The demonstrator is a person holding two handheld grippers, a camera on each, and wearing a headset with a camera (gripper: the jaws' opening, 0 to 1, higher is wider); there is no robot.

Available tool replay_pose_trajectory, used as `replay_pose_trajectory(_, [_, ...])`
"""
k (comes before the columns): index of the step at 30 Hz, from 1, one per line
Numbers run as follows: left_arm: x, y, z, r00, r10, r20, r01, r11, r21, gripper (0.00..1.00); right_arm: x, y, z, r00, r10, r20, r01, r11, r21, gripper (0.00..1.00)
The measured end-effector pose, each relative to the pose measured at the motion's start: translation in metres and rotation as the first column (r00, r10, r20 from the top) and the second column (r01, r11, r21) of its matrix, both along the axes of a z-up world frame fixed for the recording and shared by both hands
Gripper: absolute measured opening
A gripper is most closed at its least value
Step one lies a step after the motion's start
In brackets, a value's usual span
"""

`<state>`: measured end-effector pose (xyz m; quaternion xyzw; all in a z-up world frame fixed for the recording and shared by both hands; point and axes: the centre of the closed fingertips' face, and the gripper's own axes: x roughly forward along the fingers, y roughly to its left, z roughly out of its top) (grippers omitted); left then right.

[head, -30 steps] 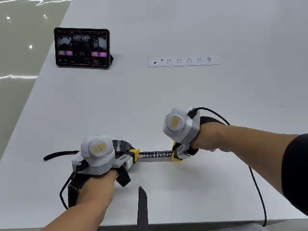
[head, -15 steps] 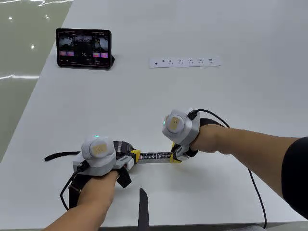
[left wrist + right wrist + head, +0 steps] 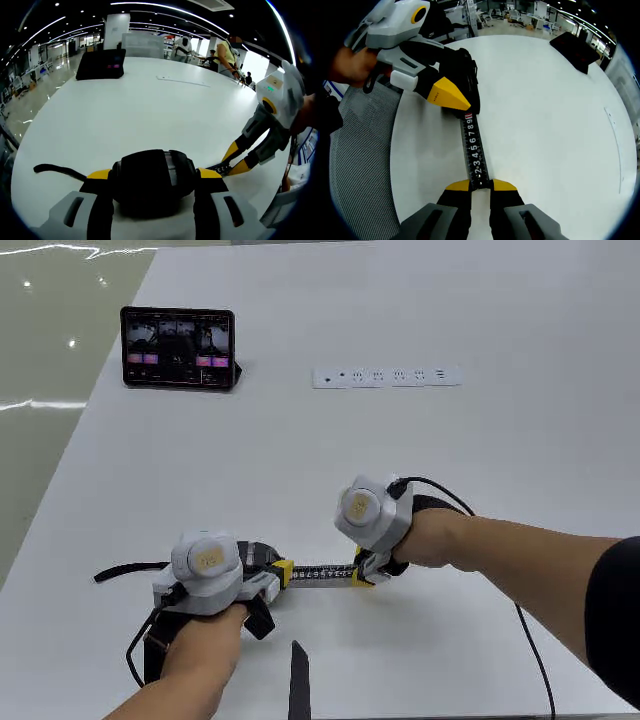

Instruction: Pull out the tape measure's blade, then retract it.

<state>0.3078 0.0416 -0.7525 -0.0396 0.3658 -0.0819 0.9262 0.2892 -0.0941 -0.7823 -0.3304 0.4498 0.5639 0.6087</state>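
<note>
On the white bench [image 3: 400,440], the left hand-held gripper [image 3: 155,175] is clamped round the black tape measure case [image 3: 465,75], and the right hand-held gripper [image 3: 480,186] pinches the tip of its dark numbered blade [image 3: 474,150]. If that pinch slips, the sprung blade would likely whip back (uncontrolled). The exposed length looks almost unchanged from a second ago.

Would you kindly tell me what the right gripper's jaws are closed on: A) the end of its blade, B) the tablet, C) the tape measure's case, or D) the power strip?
A: the right gripper pinches the end of the blade, while the left gripper holds the case.
</note>
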Motion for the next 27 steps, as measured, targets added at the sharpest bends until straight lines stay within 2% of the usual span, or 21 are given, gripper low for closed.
replay_pose_trajectory(27, [-0.001,0.001,0.0,1.0,0.002,-0.012,-0.002,1.0,-0.012,0.6,-0.001,0.018,0.001,1.0,0.002,0.003,-0.003,0.999,0.035,0.09])
